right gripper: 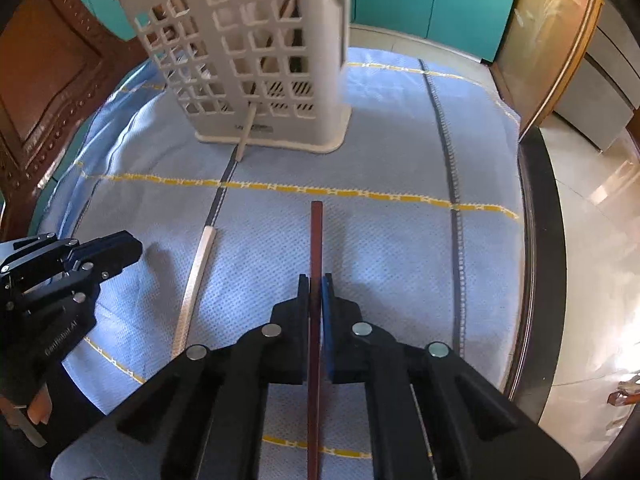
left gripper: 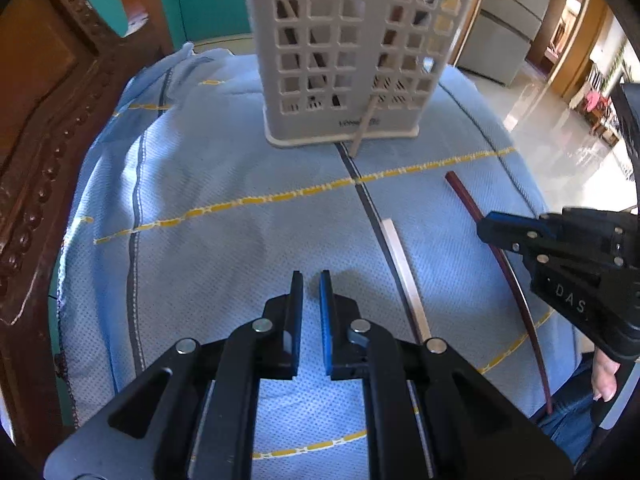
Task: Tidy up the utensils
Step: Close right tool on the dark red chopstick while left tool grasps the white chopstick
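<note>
A white slotted utensil holder [left gripper: 344, 52] [right gripper: 256, 60] stands at the far side of the blue cloth, with several sticks inside; one pale stick [left gripper: 364, 128] [right gripper: 246, 132] pokes out through its lower front. My right gripper [right gripper: 316, 280] [left gripper: 486, 230] is shut on a dark red chopstick [right gripper: 316, 240] [left gripper: 500, 256], which runs between its fingers. A pale chopstick [left gripper: 404, 276] [right gripper: 194, 284] lies on the cloth between the grippers. My left gripper [left gripper: 311, 280] [right gripper: 134, 250] is open and empty, just left of the pale chopstick.
A blue cloth with yellow and grey stripes [left gripper: 220, 208] [right gripper: 400, 240] covers the round table. A carved wooden chair back [left gripper: 44, 128] [right gripper: 48, 80] stands at the left. The table's dark edge [right gripper: 540, 240] drops to a tiled floor on the right.
</note>
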`<state>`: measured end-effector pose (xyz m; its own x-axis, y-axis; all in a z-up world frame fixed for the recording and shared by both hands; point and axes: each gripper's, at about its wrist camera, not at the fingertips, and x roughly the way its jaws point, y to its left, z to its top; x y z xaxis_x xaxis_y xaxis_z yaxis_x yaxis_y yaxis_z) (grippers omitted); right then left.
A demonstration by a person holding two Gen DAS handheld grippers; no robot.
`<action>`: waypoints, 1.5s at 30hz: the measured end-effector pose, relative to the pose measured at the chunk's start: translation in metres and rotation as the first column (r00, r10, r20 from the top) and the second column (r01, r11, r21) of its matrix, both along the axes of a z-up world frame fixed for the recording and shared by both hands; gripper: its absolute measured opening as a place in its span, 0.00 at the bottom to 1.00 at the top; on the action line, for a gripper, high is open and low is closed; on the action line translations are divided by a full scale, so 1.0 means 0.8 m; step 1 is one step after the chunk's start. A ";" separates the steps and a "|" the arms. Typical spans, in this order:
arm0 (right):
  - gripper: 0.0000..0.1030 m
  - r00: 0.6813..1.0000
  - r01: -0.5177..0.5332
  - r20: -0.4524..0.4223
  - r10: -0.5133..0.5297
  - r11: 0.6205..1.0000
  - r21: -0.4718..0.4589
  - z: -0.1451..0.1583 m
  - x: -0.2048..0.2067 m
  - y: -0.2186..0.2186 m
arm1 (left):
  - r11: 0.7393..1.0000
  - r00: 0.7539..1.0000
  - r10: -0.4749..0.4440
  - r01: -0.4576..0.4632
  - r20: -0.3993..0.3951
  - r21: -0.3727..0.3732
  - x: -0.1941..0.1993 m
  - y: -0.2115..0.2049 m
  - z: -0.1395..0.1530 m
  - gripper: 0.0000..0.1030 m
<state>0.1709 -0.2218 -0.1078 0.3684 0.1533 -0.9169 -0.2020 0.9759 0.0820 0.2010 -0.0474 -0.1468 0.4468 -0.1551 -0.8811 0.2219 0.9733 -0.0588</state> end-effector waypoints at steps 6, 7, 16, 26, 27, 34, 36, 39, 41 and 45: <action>0.08 0.999 0.049 -0.021 -0.049 0.998 0.038 0.003 0.006 -0.018 | 0.999 1.000 0.010 -0.011 -0.006 -0.053 -0.002 0.003 0.005 0.09; 0.08 0.998 0.054 -0.020 -0.054 0.998 0.038 0.004 0.008 -0.021 | 0.998 1.000 0.003 -0.004 -0.011 -0.061 -0.003 -0.001 0.005 0.09; 0.16 0.998 0.065 -0.017 -0.065 0.997 0.032 0.006 0.009 -0.024 | 0.993 0.994 -0.104 0.104 -0.009 -0.052 -0.013 -0.063 0.000 0.23; 0.19 0.998 0.061 -0.008 -0.061 0.998 0.015 0.003 0.004 -0.028 | 0.994 0.994 -0.111 0.111 -0.018 -0.001 -0.007 -0.077 -0.015 0.12; 0.19 0.998 0.058 -0.007 -0.058 0.998 0.013 0.003 0.004 -0.027 | 0.994 0.994 -0.110 0.110 -0.020 -0.006 -0.004 -0.072 -0.014 0.12; 0.23 0.999 0.043 -0.004 -0.043 0.999 -0.009 0.001 -0.001 -0.016 | 0.997 0.997 -0.076 0.076 -0.020 0.005 0.001 -0.057 -0.013 0.12; 0.24 0.999 0.038 -0.002 -0.038 0.999 -0.020 -0.001 -0.001 -0.012 | 0.998 0.997 -0.070 0.070 -0.023 0.010 0.000 -0.057 -0.013 0.12; 0.24 1.000 0.026 -0.007 -0.026 0.999 -0.045 -0.008 -0.002 -0.004 | 0.997 0.997 -0.069 0.069 -0.018 0.026 0.000 -0.061 -0.012 0.12; 0.24 1.000 0.020 0.001 -0.020 0.998 -0.063 -0.011 -0.004 0.001 | 0.997 0.998 -0.069 0.070 -0.013 0.038 0.001 -0.062 -0.012 0.12; 0.07 1.000 0.001 0.015 0.000 0.998 -0.064 -0.011 -0.007 0.008 | 0.997 0.998 -0.066 0.066 -0.010 0.035 0.003 -0.067 -0.014 0.12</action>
